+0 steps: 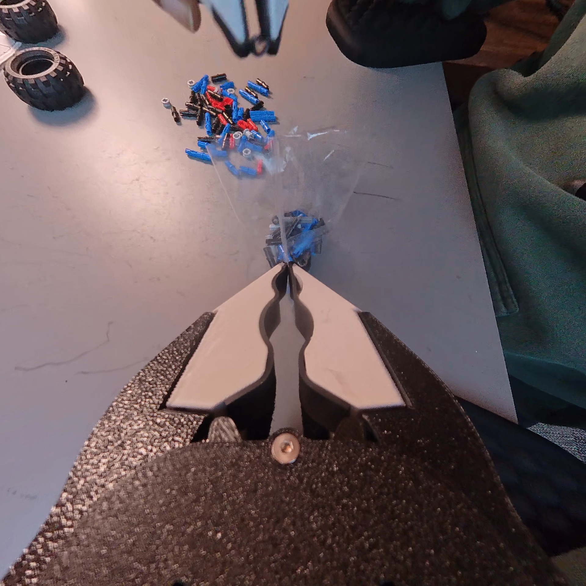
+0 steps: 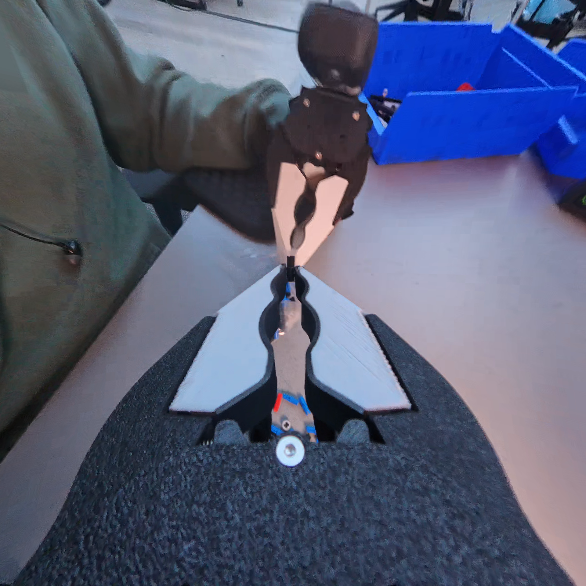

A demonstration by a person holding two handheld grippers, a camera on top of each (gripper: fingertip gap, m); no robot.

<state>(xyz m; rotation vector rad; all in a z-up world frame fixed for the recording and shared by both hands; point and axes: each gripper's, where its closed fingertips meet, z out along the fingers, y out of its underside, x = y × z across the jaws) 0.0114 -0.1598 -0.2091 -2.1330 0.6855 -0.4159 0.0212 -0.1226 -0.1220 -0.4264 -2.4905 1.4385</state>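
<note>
Left gripper point(image 1: 288, 265) jaws pinch a clear bag point(image 1: 298, 196) near the table point(image 1: 95, 253) edge — right gripper point(image 2: 290, 269) jaws clamp a black pin point(image 2: 290, 265).

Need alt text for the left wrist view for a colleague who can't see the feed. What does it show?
The left tool is shut on a clear plastic bag, some small pins bunched inside it near the tips. Beyond lies a loose pile of blue, black and red pins on the grey table, with two black tyres far left and the right tool above.
</note>
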